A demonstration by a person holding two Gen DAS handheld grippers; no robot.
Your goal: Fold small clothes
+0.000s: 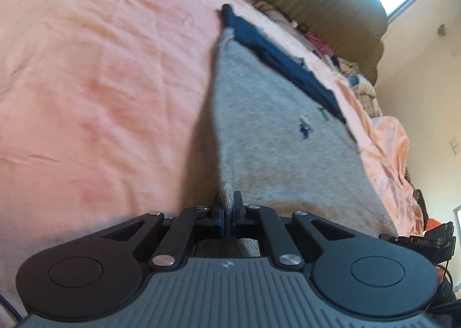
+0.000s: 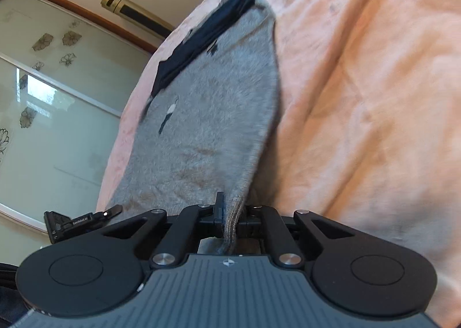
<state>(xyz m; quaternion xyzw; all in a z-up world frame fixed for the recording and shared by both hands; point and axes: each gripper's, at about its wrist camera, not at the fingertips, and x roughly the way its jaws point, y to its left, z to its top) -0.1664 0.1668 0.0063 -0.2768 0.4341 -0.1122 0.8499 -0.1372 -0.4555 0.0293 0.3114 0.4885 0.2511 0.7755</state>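
The left gripper [image 1: 228,207] has its fingers nearly closed, with only a thin gap, and in this gap sits one near corner of the small grey fuzzy knitted garment with a dark navy band [image 1: 276,137]. From the fingers the cloth runs forward and a little to the right, stretched almost flat above the wrinkled peach-pink bed sheet [image 1: 95,77]. It throws a dark shadow on the sheet to the left of the fingers, so I judge that this part is lifted and not lying down. The navy band [image 1: 285,62] runs along the edge of the garment furthest from the fingers.

The right gripper [image 2: 232,211] is also almost closed, and it pinches the other near corner, where a ribbed hem [image 2: 233,221] goes down between the fingers. Ahead of these fingers the grey cloth widens and ends at the same navy band. The far end seems to touch the bed, but I cannot tell for sure.

The garment looks light, soft and limp, with a hairy surface that should not slip easily. It will sag between the two holds and can stretch if pulled hard. The ribbed hem corners are thicker and firmer, so they seem the good places to hold. The sheet is smooth, thin fabric with many small creases.
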